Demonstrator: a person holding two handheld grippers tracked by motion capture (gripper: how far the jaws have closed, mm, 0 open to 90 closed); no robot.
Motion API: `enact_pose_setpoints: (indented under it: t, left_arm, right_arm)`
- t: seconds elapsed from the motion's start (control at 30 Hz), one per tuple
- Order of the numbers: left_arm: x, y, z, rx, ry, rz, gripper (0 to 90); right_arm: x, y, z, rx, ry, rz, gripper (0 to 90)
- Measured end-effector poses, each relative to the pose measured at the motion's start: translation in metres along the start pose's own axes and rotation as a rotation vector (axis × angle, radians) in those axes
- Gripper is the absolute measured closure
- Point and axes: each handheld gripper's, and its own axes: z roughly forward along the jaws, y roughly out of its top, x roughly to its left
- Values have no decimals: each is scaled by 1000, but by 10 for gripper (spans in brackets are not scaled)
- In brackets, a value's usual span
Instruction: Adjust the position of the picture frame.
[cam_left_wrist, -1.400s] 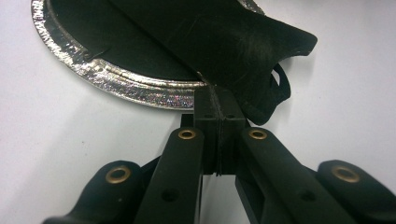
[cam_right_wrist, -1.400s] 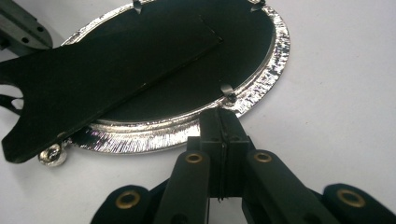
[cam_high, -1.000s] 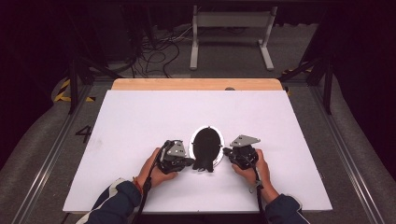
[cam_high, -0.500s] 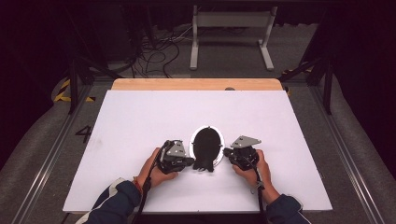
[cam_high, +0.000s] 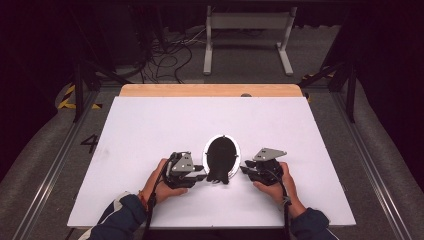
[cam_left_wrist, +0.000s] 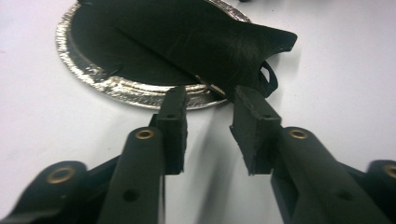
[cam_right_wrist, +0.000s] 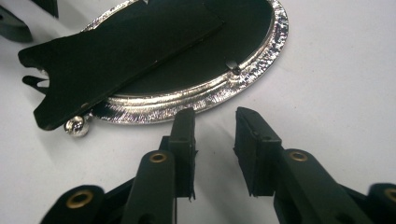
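Two hand-held grippers flank a silver oval frame (cam_high: 221, 158) on the white surface (cam_high: 150, 130) in the high view, left hand-held gripper (cam_high: 199, 172) and right hand-held gripper (cam_high: 245, 168) about equally near, its long axis running away from the person. In the left gripper view, jaws just opening stand apart, empty, at the black backing flap (cam_left_wrist: 205, 42). In the right gripper view, likewise parted jaws face the rim (cam_right_wrist: 187, 105).
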Motion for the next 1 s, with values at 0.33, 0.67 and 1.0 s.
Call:
enact_pose_setpoints:
  t: [0.33, 0.67, 1.0]
  left_arm:
    - [9, -11, -23, -15, 97, -79, 389]
    - [6, -26, -37, -2, 125, -66, 176]
    - [7, -59, -69, -4, 187, -134, 93]
  right_arm:
    - [3, -1, -12, -5, -11, -20, 472]
    - [8, 1, -20, -3, 1, -23, 351]
    - [20, 2, -25, 19, 25, -52, 334]
